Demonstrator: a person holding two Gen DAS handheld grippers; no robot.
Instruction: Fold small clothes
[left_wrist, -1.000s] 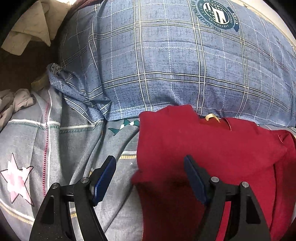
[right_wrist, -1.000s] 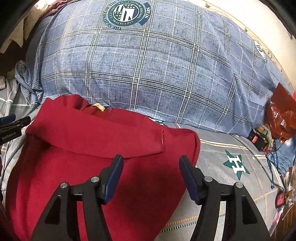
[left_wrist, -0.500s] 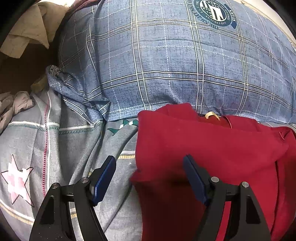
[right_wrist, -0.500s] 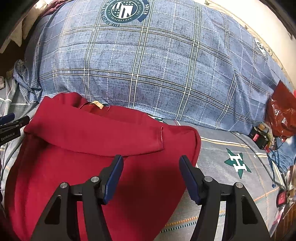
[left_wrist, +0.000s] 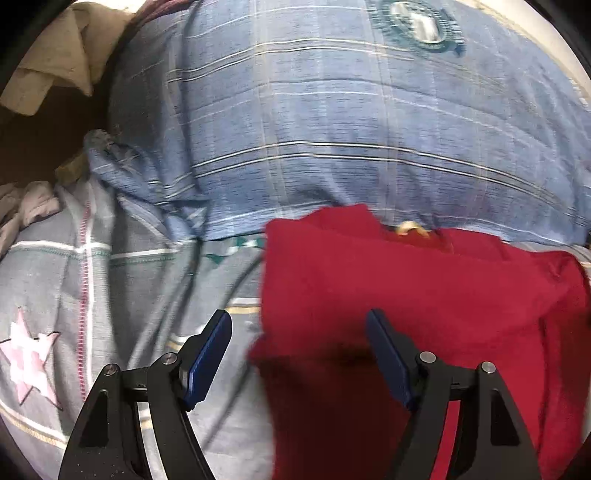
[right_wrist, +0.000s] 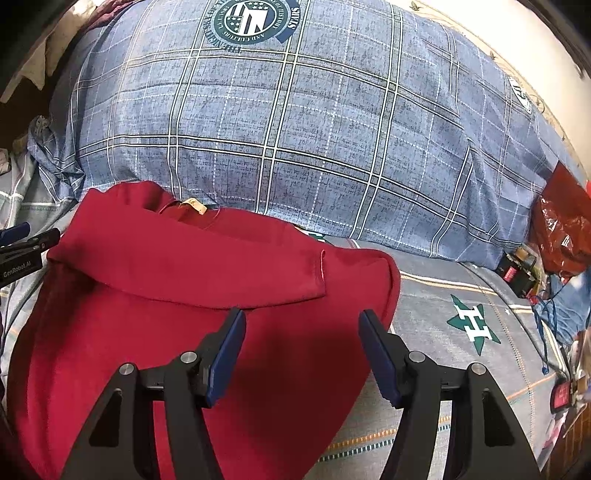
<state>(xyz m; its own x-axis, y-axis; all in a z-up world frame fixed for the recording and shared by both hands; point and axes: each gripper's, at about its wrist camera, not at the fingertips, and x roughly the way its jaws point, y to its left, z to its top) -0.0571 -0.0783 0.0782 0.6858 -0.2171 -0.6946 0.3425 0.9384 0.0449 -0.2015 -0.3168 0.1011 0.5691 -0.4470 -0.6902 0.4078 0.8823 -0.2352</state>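
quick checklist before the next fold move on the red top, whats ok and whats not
1. Left tool open, nothing clamped: ok.
2. Right tool open, nothing clamped: ok.
3. Red top lying on the grey bedsheet, against the blue plaid pillow: ok.
4. Sleeve already folded across the chest: ok.
5. Left edge of the top between the left tool's pads: ok.
6. Bottom hem lying flat: cannot tell, out of frame.
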